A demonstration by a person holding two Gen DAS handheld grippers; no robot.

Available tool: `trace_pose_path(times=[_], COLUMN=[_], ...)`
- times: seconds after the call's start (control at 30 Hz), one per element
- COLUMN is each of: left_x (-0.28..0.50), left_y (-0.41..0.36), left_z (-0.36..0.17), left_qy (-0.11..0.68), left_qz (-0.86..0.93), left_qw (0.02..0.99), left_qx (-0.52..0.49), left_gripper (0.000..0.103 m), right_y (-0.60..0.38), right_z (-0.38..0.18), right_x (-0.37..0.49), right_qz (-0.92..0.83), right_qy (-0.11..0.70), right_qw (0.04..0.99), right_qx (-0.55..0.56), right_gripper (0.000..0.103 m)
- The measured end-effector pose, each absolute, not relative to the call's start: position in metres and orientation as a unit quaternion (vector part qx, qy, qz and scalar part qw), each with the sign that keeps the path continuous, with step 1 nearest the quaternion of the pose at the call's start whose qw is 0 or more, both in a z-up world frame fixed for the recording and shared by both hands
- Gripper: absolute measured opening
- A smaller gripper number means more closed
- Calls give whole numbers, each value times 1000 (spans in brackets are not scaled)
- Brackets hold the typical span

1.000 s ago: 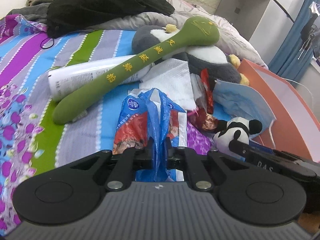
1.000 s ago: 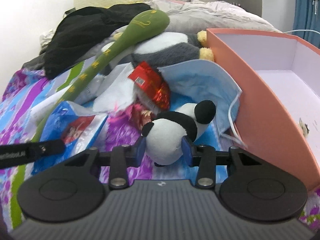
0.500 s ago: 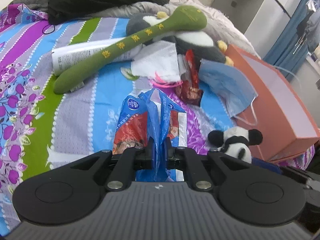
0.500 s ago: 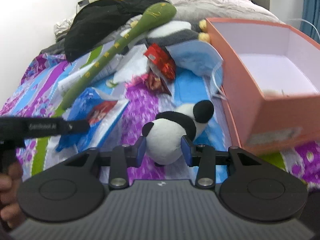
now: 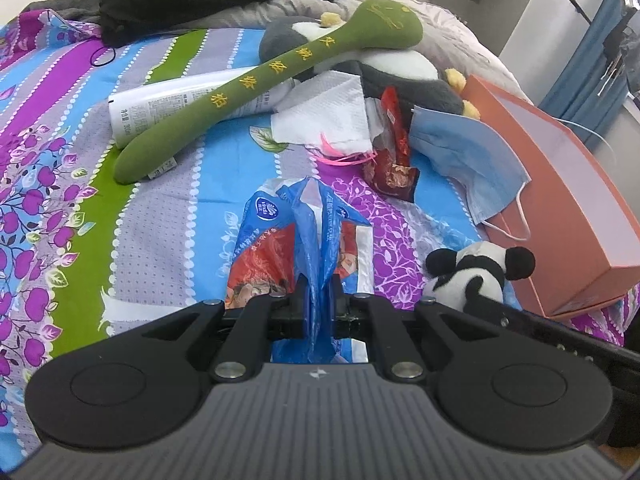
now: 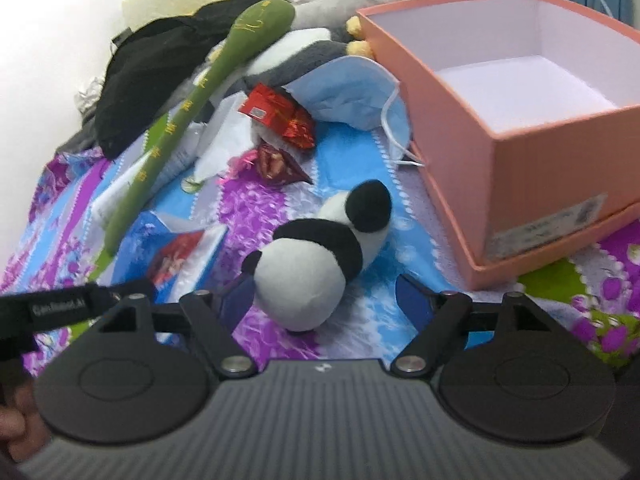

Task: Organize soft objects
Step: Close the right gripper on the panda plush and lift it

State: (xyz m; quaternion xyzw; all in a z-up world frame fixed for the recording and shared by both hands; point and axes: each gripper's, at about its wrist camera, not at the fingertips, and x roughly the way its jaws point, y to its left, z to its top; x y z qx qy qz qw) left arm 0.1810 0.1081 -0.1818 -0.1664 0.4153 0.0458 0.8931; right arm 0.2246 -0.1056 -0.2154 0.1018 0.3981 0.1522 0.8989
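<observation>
Striped floral bedspread (image 5: 80, 216) under panda plush (image 6: 320, 256), pink box (image 6: 520, 168), face mask (image 5: 468, 152).

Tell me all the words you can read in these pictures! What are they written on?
Yellow Chinese characters run along the green plush stick; too distorted to quote.
Blue tissue pack: round logo and print, too small.
White tube: small print, blurred.
Pink box: label, blurred.
Strap by the right gripper: blurred.

Striped floral bed (image 5: 72, 184), blue curtain (image 5: 588, 32)
</observation>
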Motion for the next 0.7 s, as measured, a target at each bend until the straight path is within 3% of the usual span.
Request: trace_pose_path(times=[0.7], left_x=[174], left_y=[126], left_z=[-180], left_qy=[402], left_qz=[60], left_qw=[892], left_qx=[-196], left_gripper=[10], right_y=[-104], right_z=[-210], right_x=[243], right_qz=[132], right_qy=[433], right_qw=[860], right_qx=[236], right_gripper=[80])
